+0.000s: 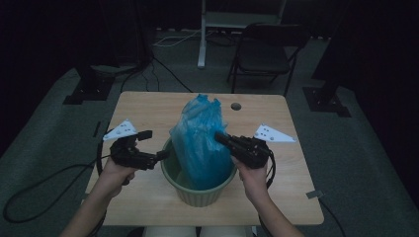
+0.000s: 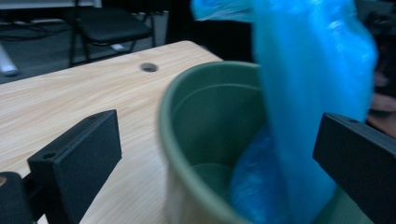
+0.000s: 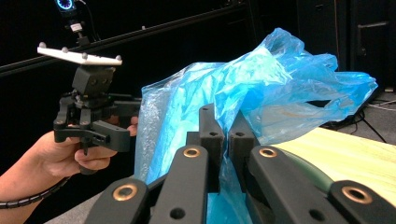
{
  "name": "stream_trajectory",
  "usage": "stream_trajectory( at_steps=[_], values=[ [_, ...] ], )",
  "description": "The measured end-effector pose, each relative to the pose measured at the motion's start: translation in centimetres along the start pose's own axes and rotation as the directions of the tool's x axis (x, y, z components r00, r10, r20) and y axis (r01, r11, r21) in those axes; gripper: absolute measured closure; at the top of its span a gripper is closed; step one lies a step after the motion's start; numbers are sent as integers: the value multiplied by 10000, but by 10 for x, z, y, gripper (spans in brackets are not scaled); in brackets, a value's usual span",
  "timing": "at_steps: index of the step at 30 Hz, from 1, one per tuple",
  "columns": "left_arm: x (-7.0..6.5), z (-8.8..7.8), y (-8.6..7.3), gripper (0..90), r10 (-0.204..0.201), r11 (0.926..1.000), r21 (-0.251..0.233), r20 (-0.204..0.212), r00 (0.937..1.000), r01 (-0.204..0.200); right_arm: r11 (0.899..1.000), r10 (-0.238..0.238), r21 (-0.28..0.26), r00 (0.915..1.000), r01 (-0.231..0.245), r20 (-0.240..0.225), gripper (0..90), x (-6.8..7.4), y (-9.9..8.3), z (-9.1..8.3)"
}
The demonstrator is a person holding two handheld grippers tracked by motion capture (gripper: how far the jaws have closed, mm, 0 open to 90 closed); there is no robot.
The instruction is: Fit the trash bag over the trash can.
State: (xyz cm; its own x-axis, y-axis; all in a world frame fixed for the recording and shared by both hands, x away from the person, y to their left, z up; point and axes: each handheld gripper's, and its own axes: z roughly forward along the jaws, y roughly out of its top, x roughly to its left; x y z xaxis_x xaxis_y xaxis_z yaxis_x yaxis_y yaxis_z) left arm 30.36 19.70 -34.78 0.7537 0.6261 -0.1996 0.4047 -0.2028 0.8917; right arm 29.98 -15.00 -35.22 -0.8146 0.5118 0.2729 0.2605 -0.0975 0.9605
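blue bag, one green pot, two tongs

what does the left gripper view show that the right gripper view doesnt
Left gripper view: the inside of the green pot, with the bag's lower end tucked down in it, a round hole in the table, a black folding chair, and the left gripper's own jaws standing wide apart.

Right gripper view: the right gripper with its jaws pinched shut on the bag's film, and the other hand holding its gripper off to the side.

Both: the blue plastic bag and the wooden table.
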Motion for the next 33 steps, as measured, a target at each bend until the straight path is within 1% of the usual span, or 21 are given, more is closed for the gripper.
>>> stream_trajectory(
  at_steps=[2, 3, 6, 7, 8, 10, 12, 13, 14, 15, 16, 18, 22, 24, 25, 26, 27, 28, 29, 31, 33],
  values=[
    [-4, 5, 3, 21, 32, 10000, 16, 102, 9999, -32, 10000, -12, -34, 10000, 12, -22, 881, 1, 0, -1],
    [-5, 8, 5, 76, -74, 10000, -23, 91, 9999, 75, 10000, -16, -43, 10000, 16, -37, 881, 1, 1, -1],
    [-7, 12, 7, 92, -129, 9999, -69, 443, 9989, 132, 10000, -47, -34, 10000, 47, -23, 881, 1, 1, -2],
    [-8, 13, 8, 152, -184, 9997, -124, 449, 9988, 189, 10000, -41, -63, 10000, 41, -10, 881, 1, 1, -3],
    [-8, 13, 8, 161, -184, 9997, -124, 449, 9988, 189, 10000, -41, -63, 10000, 41, -10, 881, 1, 1, -3],
    [-10, 15, 9, 210, 150, 9998, -102, 594, 9981, -145, 10000, -30, -49, 10000, 30, -9, 881, 0, 0, -3],
    [-11, 16, 9, 444, 185, 9997, -173, 654, 9977, -174, 10000, 21, -35, 10000, -22, -31, 881, 0, -1, -4],
    [-11, 16, 9, 444, 125, 9997, -211, 861, 9962, -107, 10000, 25, -14, 10000, -25, -34, 881, 0, -2, -4],
    [-12, 17, 8, 626, 82, 9992, -410, 1128, 9936, -36, 10000, 71, 0, 9999, -71, -88, 881, 0, -4, -4],
    [-11, 16, 7, 725, 65, 9986, -533, 1274, 9918, 3, 10000, 98, 20, 9999, -98, -97, 881, 0, -5, -5],
    [-11, 16, 7, 806, 2, 9982, -595, 1493, 9888, 88, 9999, 110, 22, 9999, -110, -100, 881, 1, -5, -6],
    [-13, 13, 6, 899, 146, 9985, -548, 1505, 9885, -64, 9999, 117, 19, 9998, -117, -149, 879, 2, -7, -9],
    [-23, 6, 2, 900, 714, 9970, -406, 1529, 9857, -659, 9998, 172, 37, 9993, -170, -317, 861, 9, -11, -22],
    [-26, 3, -1, 900, 799, 9965, -371, 1647, 9831, -748, 9998, 219, 48, 9987, -217, -465, 861, 15, -16, -32],
    [-32, -3, -7, 900, 1157, 9932, -292, 1654, 9794, -1124, 9998, 215, -28, 9983, -217, -537, 861, 20, -19, -39],
    [-36, -7, -10, 900, 1295, 9916, -271, 1834, 9745, -1266, 9998, 176, -53, 9980, -180, -608, 861, 25, -21, -45],
    [-36, -7, -10, 900, 1295, 9916, -271, 1834, 9745, -1266, 9998, 176, -53, 9980, -180, -608, 861, 25, -21, -45],
    [-42, -13, -18, 900, 1408, 9900, -180, 2111, 9673, -1402, 10000, 79, 55, 9959, -75, -900, 859, 38, -28, -59],
    [-45, -16, -21, 900, 1544, 9878, -127, 2155, 9642, -1553, 9999, 51, 96, 9949, -41, -1012, 860, 41, -31, -63],
    [-51, -21, -29, 900, 1743, 9838, 35, 2191, 9600, -1794, 9993, 6, 374, 9931, 38, -1172, 860, 50, -39, -71],
    [-53, -24, -33, 900, 1833, 9818, 94, 2185, 9585, -1899, 9982, 54, 608, 9941, 12, -1085, 862, 55, -50, -79]
  ],
)
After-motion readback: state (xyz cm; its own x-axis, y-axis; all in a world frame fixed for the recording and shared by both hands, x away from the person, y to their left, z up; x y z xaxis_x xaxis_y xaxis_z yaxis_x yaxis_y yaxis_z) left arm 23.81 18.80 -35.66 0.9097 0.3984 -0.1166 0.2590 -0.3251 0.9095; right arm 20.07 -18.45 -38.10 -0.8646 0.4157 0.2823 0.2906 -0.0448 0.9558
